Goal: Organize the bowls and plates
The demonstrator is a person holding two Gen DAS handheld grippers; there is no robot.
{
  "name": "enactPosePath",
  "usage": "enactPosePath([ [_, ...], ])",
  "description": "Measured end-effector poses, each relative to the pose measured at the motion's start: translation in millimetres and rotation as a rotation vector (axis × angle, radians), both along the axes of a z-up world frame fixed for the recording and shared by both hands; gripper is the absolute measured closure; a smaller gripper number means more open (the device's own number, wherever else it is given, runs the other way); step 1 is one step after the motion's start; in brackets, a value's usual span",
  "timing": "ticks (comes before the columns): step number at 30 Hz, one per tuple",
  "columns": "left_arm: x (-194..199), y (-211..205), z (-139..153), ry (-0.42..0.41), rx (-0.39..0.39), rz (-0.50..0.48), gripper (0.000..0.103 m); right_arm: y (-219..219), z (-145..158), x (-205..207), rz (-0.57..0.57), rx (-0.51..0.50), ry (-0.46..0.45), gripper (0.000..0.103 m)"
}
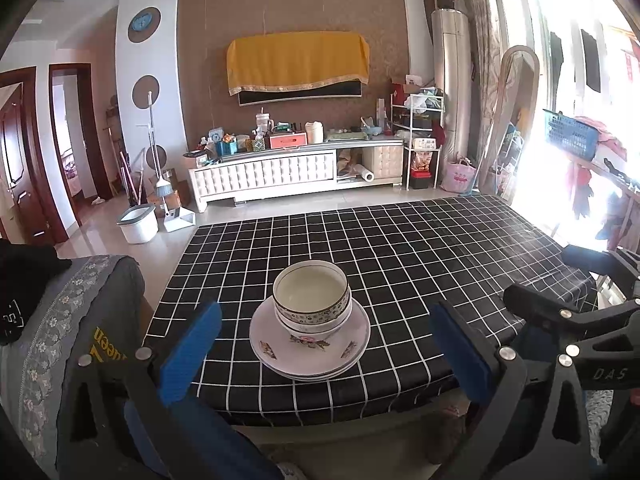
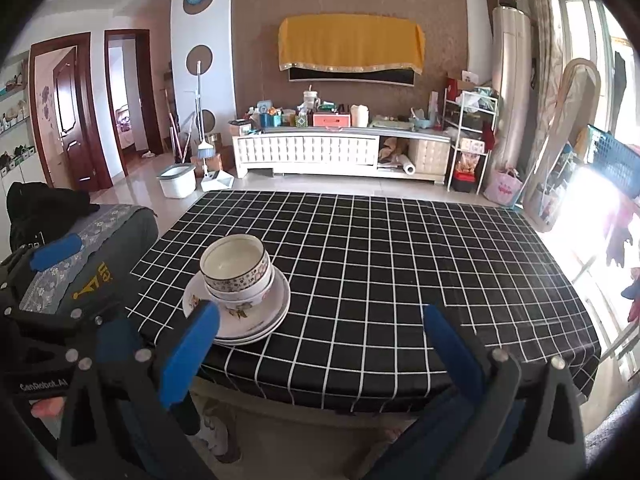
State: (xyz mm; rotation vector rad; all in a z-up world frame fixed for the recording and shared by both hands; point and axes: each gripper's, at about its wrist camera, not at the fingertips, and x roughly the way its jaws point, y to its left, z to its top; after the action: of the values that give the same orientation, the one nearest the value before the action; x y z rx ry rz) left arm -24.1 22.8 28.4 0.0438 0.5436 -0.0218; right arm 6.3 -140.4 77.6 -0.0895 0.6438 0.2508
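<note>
A stack of white floral plates [image 1: 310, 350] [image 2: 244, 316] sits near the front edge of the black checked table [image 1: 420, 256] [image 2: 380, 260]. Nested bowls [image 1: 311, 298] [image 2: 237, 270] with patterned rims stand upright on the plates. My left gripper [image 1: 326, 354] is open, its blue pads wide on either side of the stack and short of it, holding nothing. My right gripper [image 2: 320, 350] is open too, hovering over the front edge of the table to the right of the stack, its left pad [image 2: 188, 352] overlapping the plates' rim in view.
A grey patterned cushion [image 1: 80, 320] [image 2: 92, 248] lies left of the table. The right gripper's black body [image 1: 580, 320] shows at the right of the left wrist view. Beyond the table are a white TV cabinet [image 1: 296, 168], a bucket [image 1: 138, 224] and a mirror [image 1: 508, 120].
</note>
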Motion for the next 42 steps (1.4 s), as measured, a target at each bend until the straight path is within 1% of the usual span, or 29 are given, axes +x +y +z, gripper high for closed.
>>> enactPosePath([
  [19,-1.2,0.5,-0.4,0.005,0.000,-0.010,0.000,-1.6,-6.0,-0.1,-0.002,0.004,0.026,0.000],
  [24,-2.1,-0.3,0.0,0.011,-0.025,-0.029,0.000,-1.5,-7.7,1.0,-0.002,0.004,0.035,0.000],
  [36,-1.0,-5.8,-2.2,-0.012,0.009,-0.029,0.000,-4.0,-8.7,2.8,-0.016,0.002,0.041,0.000],
  [42,1.4,-5.1,-5.4,0.017,-0.008,-0.047,0.000,-4.2,-9.1,2.4,-0.015,0.002,0.041,0.000],
])
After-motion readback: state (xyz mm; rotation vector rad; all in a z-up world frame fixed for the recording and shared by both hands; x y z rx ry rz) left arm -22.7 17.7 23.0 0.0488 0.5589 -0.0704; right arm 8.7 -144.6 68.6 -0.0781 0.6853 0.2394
